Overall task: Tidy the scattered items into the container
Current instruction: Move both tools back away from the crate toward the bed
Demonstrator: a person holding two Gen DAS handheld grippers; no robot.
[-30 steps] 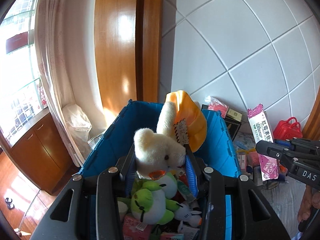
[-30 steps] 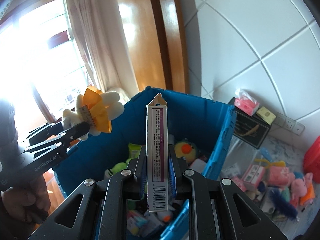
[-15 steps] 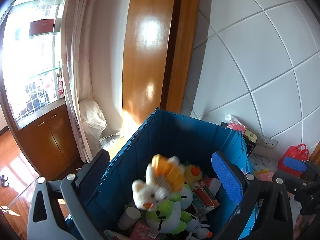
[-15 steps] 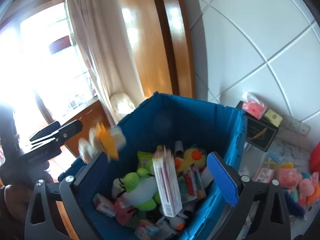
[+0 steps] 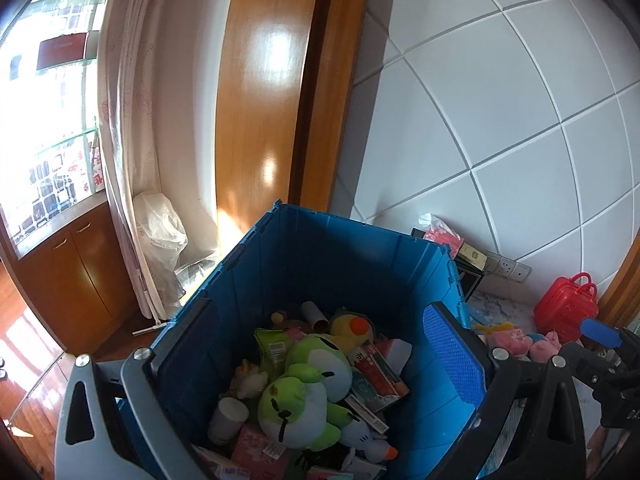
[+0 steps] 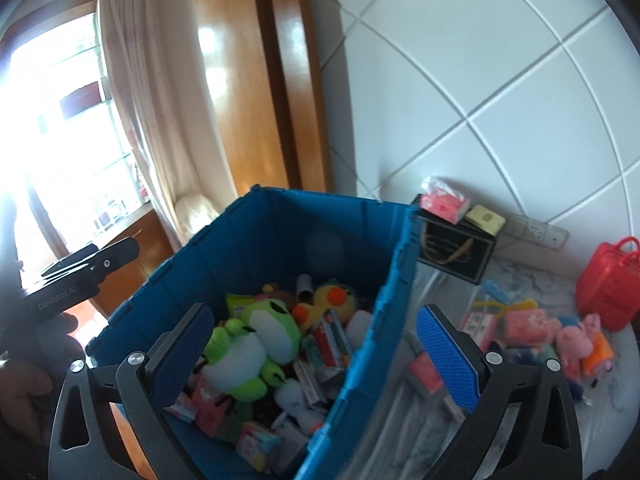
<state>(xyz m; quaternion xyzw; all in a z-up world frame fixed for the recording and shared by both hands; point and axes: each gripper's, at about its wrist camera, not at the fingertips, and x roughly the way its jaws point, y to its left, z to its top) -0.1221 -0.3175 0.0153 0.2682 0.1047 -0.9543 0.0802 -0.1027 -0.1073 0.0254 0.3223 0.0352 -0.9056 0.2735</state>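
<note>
A blue crate (image 5: 320, 264) (image 6: 280, 232) holds several plush toys and small boxes, with a green frog plush (image 5: 304, 396) (image 6: 256, 340) on top. My left gripper (image 5: 316, 360) is open and empty above the crate. My right gripper (image 6: 316, 344) is open and empty, straddling the crate's right wall. Scattered items lie on the surface right of the crate: pink plush toys (image 6: 576, 340), a pink packet (image 6: 424, 372) and small boxes.
A red toy case (image 6: 608, 280) (image 5: 568, 304) stands at the far right. A black box (image 6: 456, 248) with a pink tissue pack (image 6: 444, 200) on it stands behind the crate by the tiled wall. A curtain and wooden cabinet are at the left.
Both grippers opened. The white rabbit plush fell from the left one and the tall box from the right one into the crate. The right gripper shifted right.
</note>
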